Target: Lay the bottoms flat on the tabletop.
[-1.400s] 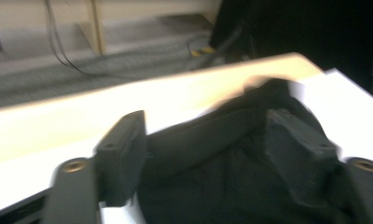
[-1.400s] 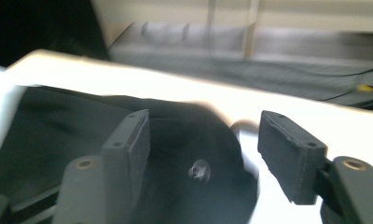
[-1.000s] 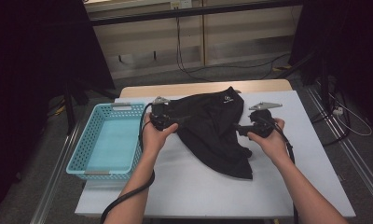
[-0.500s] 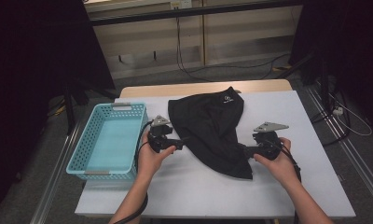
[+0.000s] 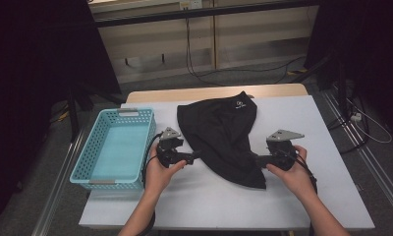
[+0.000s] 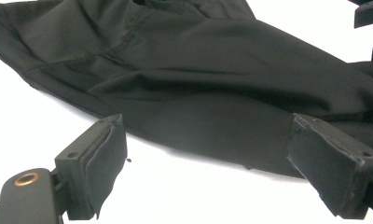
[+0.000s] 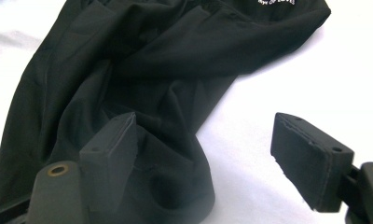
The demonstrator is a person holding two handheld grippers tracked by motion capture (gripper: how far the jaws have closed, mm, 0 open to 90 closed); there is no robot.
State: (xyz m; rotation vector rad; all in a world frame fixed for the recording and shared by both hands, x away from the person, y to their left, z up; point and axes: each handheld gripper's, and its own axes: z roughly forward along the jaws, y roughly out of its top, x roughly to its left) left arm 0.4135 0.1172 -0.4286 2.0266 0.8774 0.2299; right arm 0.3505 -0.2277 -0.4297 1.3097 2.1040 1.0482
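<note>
Black garment: lies crumpled on the desk.
Left gripper: jaws apart, beside its edge.
Right gripper: jaws apart, at hem.
Risk: thin grips may slip, bunching fabric.

One crumpled black fabric garment with a small white logo on the white table, one light blue perforated plastic basket beside it, and two black handheld grippers, left and right.
</note>
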